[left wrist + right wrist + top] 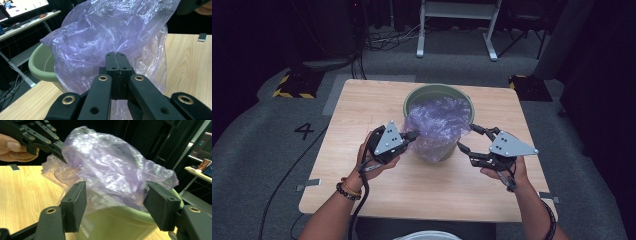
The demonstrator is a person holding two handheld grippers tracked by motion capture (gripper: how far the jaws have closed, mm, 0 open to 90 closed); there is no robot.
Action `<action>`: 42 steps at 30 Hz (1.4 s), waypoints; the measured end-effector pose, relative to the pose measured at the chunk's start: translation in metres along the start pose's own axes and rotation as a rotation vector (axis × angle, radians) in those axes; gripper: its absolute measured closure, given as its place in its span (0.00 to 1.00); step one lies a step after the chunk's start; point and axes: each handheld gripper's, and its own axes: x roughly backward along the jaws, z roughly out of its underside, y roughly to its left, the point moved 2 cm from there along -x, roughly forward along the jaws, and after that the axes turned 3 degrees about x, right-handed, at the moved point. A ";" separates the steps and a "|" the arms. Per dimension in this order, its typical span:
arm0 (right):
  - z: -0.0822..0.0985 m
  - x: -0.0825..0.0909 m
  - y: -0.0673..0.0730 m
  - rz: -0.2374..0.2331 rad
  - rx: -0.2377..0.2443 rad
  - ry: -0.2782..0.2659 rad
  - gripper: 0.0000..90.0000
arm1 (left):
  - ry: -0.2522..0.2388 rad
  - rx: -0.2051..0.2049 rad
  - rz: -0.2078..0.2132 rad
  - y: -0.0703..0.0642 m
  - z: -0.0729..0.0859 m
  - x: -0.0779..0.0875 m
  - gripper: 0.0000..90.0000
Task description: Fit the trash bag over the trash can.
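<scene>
1. Table (377, 195) of pale wood carries the whole job; it stands on grey carpet with cables trailing off at the far left.
2. Bin (413, 100), green and round, sits upright at the table's middle, toward the far edge. Its rim shows bare on the far and left sides.
3. Bag (438, 125), thin purple plastic, is stuffed loosely into the bin and puffs up above the rim; its near skirt already hangs down the outside wall facing the person.
4. Left gripper (413, 134) is at the bag's left edge, jaws pressed together on a fold of the film. In the left gripper view the pads (115, 58) meet flat with plastic bunched just past them.
5. Right gripper (466, 138) waits at the bag's right side with jaws spread wide. In the right gripper view the bag and the bin's rim lie between the pads (161, 203), but neither pad presses on them.
6. Judged step: lining the bin, so the bag's mouth must go over the rim all round.
7. To do it well: keep the left pinch firm as an anchor, close the right jaws on the loose edge only, not the rim, then draw that edge outward and down gently so the film does not tear.
</scene>
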 end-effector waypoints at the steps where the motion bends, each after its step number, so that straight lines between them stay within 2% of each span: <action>1: 0.001 0.003 -0.003 0.015 -0.005 0.002 0.40 | 0.002 -0.003 -0.004 0.000 0.000 0.000 1.00; 4: 0.004 0.011 -0.014 0.043 -0.035 0.001 0.40 | 0.005 0.002 -0.008 0.002 0.001 0.001 1.00; 8: 0.010 0.020 -0.026 0.110 -0.060 0.026 0.40 | 0.004 0.005 -0.004 0.002 0.001 0.001 1.00; 10: 0.013 0.024 -0.027 0.125 -0.074 0.035 0.46 | 0.003 0.004 0.002 0.001 0.002 0.001 1.00; 12: 0.016 0.026 -0.022 0.097 -0.080 0.040 0.51 | 0.006 0.003 0.003 0.000 0.002 0.000 1.00; 14: 0.018 0.024 -0.012 0.020 -0.082 0.029 0.55 | 0.008 -0.003 0.001 0.000 0.002 -0.001 1.00; 17: 0.017 0.013 0.002 -0.020 -0.071 0.030 0.49 | 0.010 0.001 -0.001 0.000 0.001 -0.002 1.00; 19: 0.015 0.004 0.008 -0.040 -0.090 0.014 0.46 | 0.006 0.001 0.002 0.000 0.000 -0.002 1.00; 25: 0.007 -0.014 0.020 -0.048 -0.081 -0.022 0.40 | 0.002 0.008 0.017 0.000 -0.001 -0.002 1.00; 26: 0.004 -0.022 0.023 -0.065 -0.114 -0.031 0.40 | 0.001 0.007 0.019 0.000 -0.001 -0.003 1.00; 28: 0.003 -0.027 0.024 -0.047 -0.105 -0.023 0.41 | 0.001 0.006 0.021 -0.001 -0.001 -0.003 1.00; 31: 0.003 -0.035 0.025 -0.044 -0.104 -0.025 0.43 | -0.009 0.012 0.036 -0.001 -0.001 -0.004 1.00; 34: 0.004 -0.042 0.027 -0.006 -0.078 -0.006 0.53 | -0.018 0.024 0.042 0.000 -0.001 -0.005 1.00; 35: 0.005 -0.044 0.026 -0.002 -0.078 0.001 0.60 | -0.019 0.026 0.044 0.000 -0.001 -0.005 1.00; 38: 0.004 -0.049 0.025 0.016 -0.060 0.030 0.71 | -0.015 0.021 0.047 -0.001 -0.001 -0.006 1.00; 39: 0.003 -0.049 0.024 0.012 -0.055 0.040 0.73 | -0.013 0.018 0.044 -0.001 -0.001 -0.007 1.00; 42: -0.003 -0.045 0.023 -0.002 -0.038 0.043 0.92 | -0.015 0.024 0.028 0.002 0.000 -0.005 1.00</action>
